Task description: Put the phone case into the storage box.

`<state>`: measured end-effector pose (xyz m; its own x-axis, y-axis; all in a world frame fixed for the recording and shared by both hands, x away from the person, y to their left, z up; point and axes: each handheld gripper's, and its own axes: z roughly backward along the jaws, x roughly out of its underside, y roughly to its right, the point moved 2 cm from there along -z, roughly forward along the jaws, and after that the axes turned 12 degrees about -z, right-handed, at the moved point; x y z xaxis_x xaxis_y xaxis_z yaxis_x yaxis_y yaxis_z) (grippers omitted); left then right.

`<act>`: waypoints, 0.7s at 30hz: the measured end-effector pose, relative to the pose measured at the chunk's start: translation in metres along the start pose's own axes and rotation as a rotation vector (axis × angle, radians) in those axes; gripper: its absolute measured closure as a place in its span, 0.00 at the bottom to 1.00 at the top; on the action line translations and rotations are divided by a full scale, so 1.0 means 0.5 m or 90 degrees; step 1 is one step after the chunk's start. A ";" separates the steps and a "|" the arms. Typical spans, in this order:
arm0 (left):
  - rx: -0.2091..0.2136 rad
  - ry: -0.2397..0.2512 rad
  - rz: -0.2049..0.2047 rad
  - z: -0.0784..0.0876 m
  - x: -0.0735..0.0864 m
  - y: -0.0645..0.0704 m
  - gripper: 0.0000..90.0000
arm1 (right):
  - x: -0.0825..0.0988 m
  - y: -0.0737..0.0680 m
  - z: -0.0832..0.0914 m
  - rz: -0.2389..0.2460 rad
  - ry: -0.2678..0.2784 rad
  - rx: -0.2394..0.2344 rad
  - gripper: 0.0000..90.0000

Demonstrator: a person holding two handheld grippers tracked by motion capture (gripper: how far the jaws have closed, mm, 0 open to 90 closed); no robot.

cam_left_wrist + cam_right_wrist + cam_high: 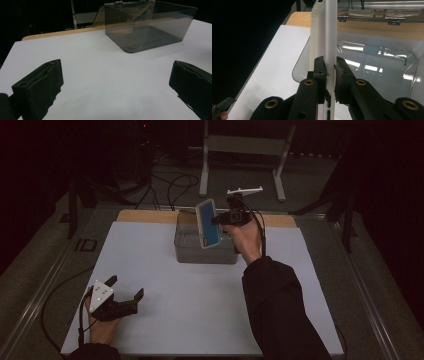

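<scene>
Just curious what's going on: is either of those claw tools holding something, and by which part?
The right gripper clamps a phone case by its thin edge, above the clear box. The left gripper holds nothing.

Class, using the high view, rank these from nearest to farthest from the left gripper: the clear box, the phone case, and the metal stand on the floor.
1. Clear box: mid-table, up and right of the left gripper.
2. Phone case: above the box's right part, clamped in the right gripper.
3. Metal stand: on the floor beyond the table's far edge.
</scene>
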<state>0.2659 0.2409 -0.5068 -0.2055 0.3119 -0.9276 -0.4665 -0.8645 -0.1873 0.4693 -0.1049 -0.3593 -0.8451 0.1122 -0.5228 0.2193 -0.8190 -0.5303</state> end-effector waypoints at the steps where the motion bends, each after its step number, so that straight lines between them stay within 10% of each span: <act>1: 0.001 -0.001 -0.001 0.000 0.000 0.000 0.00 | -0.001 0.001 0.000 -0.002 0.001 0.000 0.91; 21: -0.001 0.001 -0.001 0.001 0.000 0.000 0.00 | -0.022 0.012 -0.002 -0.017 0.025 0.044 0.92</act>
<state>0.2655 0.2411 -0.5066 -0.2030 0.3126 -0.9280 -0.4659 -0.8644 -0.1893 0.4805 -0.1107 -0.3576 -0.8299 0.1560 -0.5356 0.1613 -0.8520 -0.4980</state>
